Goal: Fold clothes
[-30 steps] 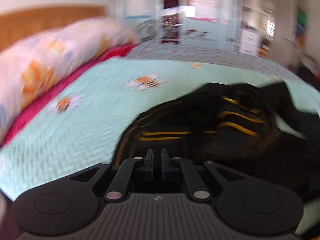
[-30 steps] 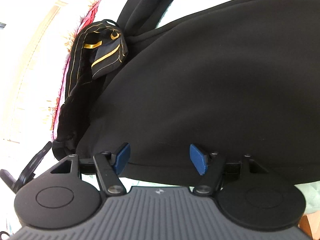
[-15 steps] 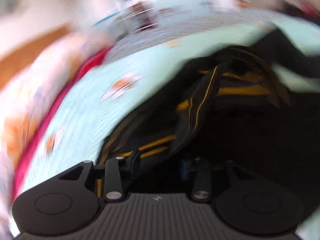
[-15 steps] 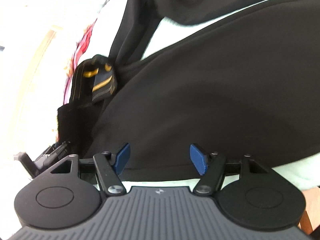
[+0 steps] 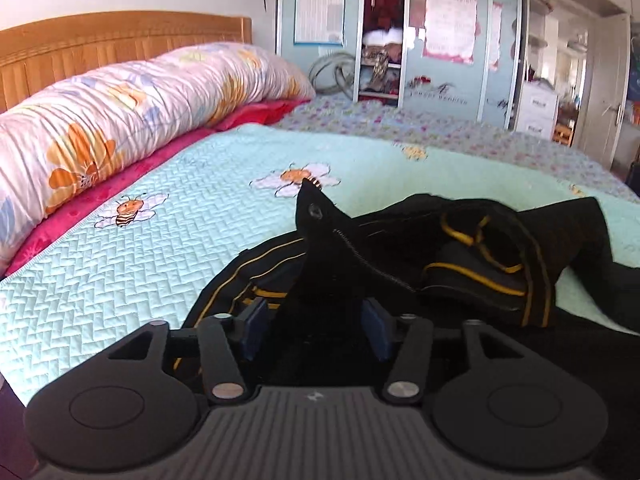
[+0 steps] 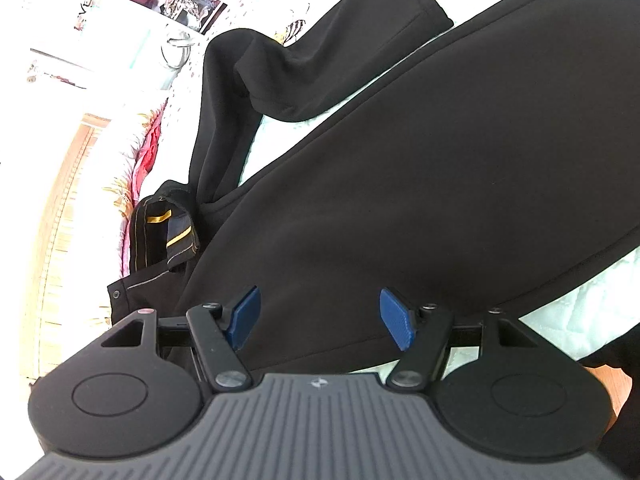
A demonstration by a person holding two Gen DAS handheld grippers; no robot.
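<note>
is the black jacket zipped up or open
Open: the black jacket has its zipper edge lying loose, exposing the yellow-piped lining.

A home bedroom: a bed with mint-green quilted bee-print bedspread point(image 5: 200, 248), wooden slatted headboard point(image 5: 120, 40), rolled floral duvet point(image 5: 140, 96), and mirrored sliding-door wardrobe point(image 5: 448, 40) beyond the fingers.

The wardrobe door point(image 5: 452, 80) bears lettering reading roughly "Sweet Wedding", faint.

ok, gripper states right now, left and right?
Left gripper: fingers opening, a flap of the black jacket between them, not pinched.
Right gripper: open, holding nothing, over the jacket.
</note>
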